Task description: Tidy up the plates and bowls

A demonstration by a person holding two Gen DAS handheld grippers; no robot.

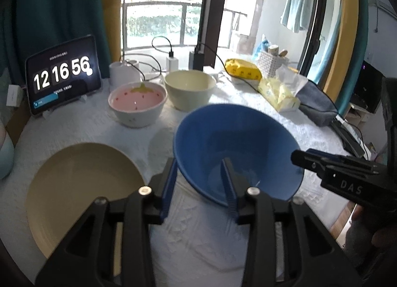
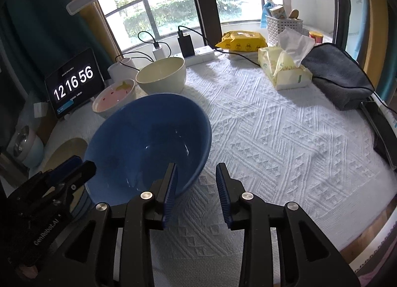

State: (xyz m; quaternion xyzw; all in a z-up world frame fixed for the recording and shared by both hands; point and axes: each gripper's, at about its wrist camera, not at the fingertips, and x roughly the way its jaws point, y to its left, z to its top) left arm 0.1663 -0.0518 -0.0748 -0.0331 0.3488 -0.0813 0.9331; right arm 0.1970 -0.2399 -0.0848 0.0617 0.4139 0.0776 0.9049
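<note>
Loosely, both grippers' fingers (image 1: 227, 175) straddle the blue bowl's (image 1: 223, 133) rim — unclamped.

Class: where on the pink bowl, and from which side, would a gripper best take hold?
The pink bowl stands upright and open: pinch its thin near rim from above, one finger inside, one outside. The cream bowl crowds its right side.

Two close wrist views angled down, seemingly tableward, sharing blue bowl (image 1: 238, 148)
</note>
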